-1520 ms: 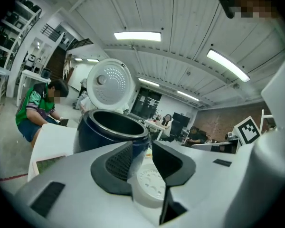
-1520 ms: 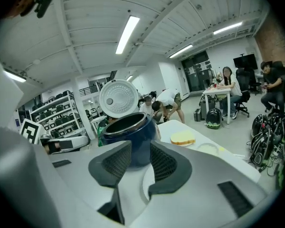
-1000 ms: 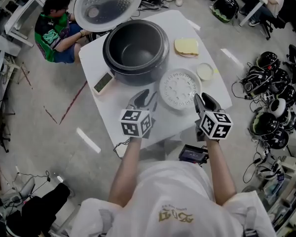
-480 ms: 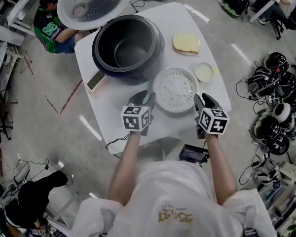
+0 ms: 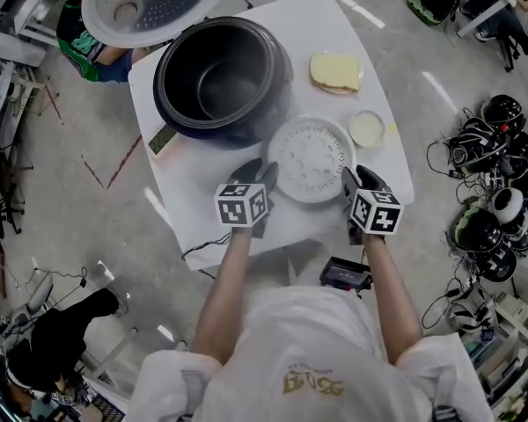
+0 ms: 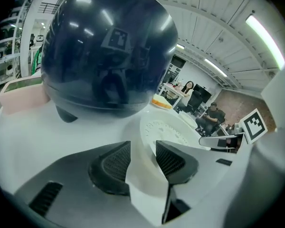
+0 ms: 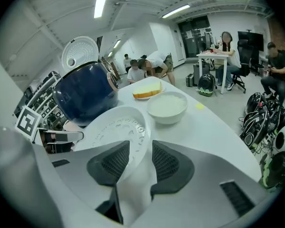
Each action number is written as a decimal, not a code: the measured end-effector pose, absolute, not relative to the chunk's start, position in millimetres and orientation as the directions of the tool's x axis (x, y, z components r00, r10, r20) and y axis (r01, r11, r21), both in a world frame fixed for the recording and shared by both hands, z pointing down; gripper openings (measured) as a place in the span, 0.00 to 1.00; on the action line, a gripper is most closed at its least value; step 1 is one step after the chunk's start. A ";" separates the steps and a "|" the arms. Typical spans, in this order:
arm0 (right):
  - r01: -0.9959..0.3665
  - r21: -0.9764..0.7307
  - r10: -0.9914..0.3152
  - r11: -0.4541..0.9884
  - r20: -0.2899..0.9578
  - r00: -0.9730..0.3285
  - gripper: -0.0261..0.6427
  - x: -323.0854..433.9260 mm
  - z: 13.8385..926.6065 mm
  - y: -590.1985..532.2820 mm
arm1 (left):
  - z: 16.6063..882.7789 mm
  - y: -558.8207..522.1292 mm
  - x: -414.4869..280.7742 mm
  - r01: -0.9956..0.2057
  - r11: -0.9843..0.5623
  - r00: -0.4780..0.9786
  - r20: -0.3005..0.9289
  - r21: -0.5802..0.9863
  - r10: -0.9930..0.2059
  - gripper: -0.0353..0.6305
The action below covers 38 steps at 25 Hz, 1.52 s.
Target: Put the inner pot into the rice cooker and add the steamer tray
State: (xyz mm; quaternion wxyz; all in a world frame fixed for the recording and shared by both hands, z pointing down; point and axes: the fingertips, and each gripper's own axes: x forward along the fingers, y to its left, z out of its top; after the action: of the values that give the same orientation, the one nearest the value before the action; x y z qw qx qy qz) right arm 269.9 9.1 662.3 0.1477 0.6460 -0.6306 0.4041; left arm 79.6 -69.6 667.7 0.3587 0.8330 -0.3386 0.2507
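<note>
the white, perforated steamer tray [image 5: 312, 157] [image 6: 167, 133] [image 7: 115, 127] lies flat on the white table [image 5: 190, 179], just in front of the rice cooker [image 5: 222, 77] and not yet in it. the left gripper [image 5: 260, 178] [image 6: 143, 149] has the tray's left rim between its jaws, which are spreading, with the pads clear of the rim. the right gripper [image 5: 351, 183] [image 7: 140, 152] straddles the right rim in the same way, its jaws also easing apart and gripping nothing. behind the tray, the cooker stands with a dark inner pot [image 5: 218, 88] seated in it and its round lid [image 5: 150, 2] tipped back open. a small bowl [image 5: 367, 128] [image 7: 167, 105] of something white sits just right of the tray, and a pale yellow slab [image 5: 335, 71] lies farther back.
</note>
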 end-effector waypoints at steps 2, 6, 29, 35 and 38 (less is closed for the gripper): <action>-0.935 -0.317 -0.689 -0.159 0.714 -0.125 0.28 270.8 667.3 7.8 | 668.9 -69.7 80.8 -0.746 -0.502 0.646 0.659 0.437 -0.386 0.33; -0.932 -0.327 -0.685 -0.158 0.716 -0.136 0.27 269.6 672.4 4.5 | 669.6 -70.5 82.9 -0.742 -0.498 0.654 0.651 0.450 -0.385 0.32; -0.918 -0.369 -0.674 -0.145 0.716 -0.181 0.18 265.0 668.1 5.7 | 672.1 -60.7 87.0 -0.729 -0.432 0.675 0.662 0.530 -0.326 0.19; -0.907 -0.394 -0.685 -0.148 0.703 -0.193 0.17 261.7 659.9 12.3 | 661.8 -56.1 83.3 -0.727 -0.433 0.678 0.656 0.533 -0.332 0.18; -0.899 -0.412 -0.696 -0.151 0.690 -0.199 0.17 261.0 652.7 16.1 | 652.3 -54.4 82.5 -0.721 -0.436 0.686 0.645 0.539 -0.338 0.17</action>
State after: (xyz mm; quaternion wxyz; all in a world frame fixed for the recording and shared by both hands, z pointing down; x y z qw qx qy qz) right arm 261.0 16.1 652.7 0.1165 0.6219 -0.6410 0.4345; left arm 82.5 -54.4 652.3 0.4205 0.8162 -0.3242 0.2279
